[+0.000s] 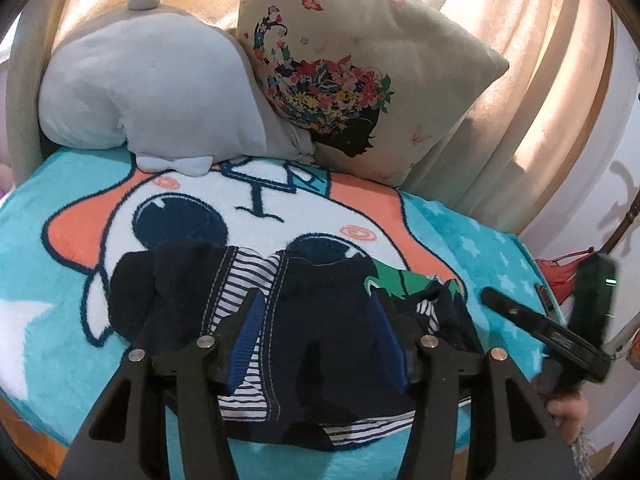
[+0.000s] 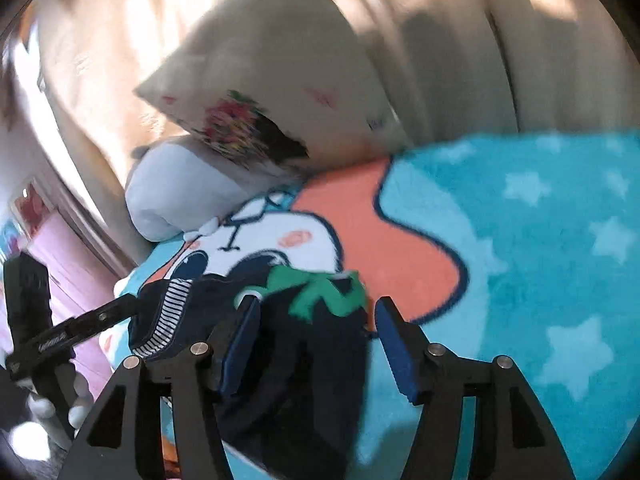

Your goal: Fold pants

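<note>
Small dark navy pants (image 1: 320, 320) with a striped lining and a green patch lie bunched on the cartoon blanket (image 1: 60, 208). My left gripper (image 1: 318, 300) is open, its blue-padded fingers spread just above the pants' middle. The right gripper shows at the right of the left wrist view (image 1: 520, 312), beside the pants. In the right wrist view the pants (image 2: 304, 360) lie under my open right gripper (image 2: 314, 312), with the green patch (image 2: 320, 284) between the fingertips. The right wrist view is blurred.
A grey plush (image 1: 148, 88) and a beige floral pillow (image 1: 360, 60) lean against the curtain at the blanket's far edge. Red items (image 1: 560, 276) lie off the right edge. The blanket (image 2: 540, 240) stretches to the right.
</note>
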Motion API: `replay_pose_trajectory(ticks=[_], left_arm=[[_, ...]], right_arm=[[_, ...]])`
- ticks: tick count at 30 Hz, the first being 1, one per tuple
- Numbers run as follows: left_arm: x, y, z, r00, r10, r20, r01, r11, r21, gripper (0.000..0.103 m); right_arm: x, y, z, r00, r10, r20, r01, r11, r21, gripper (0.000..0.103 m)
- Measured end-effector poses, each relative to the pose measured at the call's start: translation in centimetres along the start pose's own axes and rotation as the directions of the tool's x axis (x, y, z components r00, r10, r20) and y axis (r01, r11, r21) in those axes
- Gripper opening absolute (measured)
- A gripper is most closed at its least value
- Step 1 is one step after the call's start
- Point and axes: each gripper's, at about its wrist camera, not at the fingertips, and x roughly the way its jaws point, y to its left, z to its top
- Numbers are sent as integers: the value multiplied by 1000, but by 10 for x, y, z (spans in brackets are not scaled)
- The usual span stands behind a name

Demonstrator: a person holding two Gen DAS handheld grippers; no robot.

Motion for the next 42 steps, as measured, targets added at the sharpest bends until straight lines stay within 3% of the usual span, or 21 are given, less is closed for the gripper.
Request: replay_pose_trajectory(ticks=[4,5,7,8,10,17,20,22,26,29,31,36,38,40,42], left_arm=[[-3,0,-1,1000,7,2,-7,1000,-4,54],[-5,0,-1,1000,14,7,-14,1000,-1,54],[-10,2,-2,999,36,18,-36,999,-3,54],[-12,3,-2,999,48,24,-48,999,-3,54],[-12,6,-1,997,69,29,-69,998,-14,54],[-4,6,0,997,75,7,-74,997,-36,54],[-1,2,-1,998,68,-4,-68,997,-33,54],[-2,0,-2,998,60,-7,-60,998,-34,54],[-8,0,0,998,64,7,-63,998,-29,55],[-10,1,2,999,51,11,-51,998,-36,57],[-10,1,1,999,41,10,-41,998,-38,57],[-17,4,0,999,39,17,-38,998,-43,57],[-21,7,1,999,46,26,-45,998,-47,57],[-23,11,2,999,43,30,-41,997,-57,59],[-22,13,1,999,40,26,-38,997,-62,59]], right_arm=[[46,-21,4,990,88,-113,-81,994,68,62],[49,-24,4,987,115,-114,-105,990,90,57],[50,-26,7,983,154,-105,-142,984,109,24],[45,-28,10,979,184,-85,-173,977,122,20],[35,-26,18,986,160,-56,-153,983,105,16],[17,-36,44,1000,26,10,-26,998,63,15],[29,-42,45,998,-48,-36,50,998,36,22],[29,-43,43,992,-120,-40,121,992,23,32],[-22,-33,38,976,-169,140,167,986,29,41],[-41,-18,30,980,-88,177,89,996,2,41],[-33,-13,22,993,4,120,-5,1000,6,41],[7,7,0,998,64,21,-63,997,-36,41],[16,31,-13,996,93,-11,-94,989,-111,43],[22,54,-26,995,90,-44,-98,971,-218,60],[30,72,-37,991,90,-96,-115,946,-302,71]])
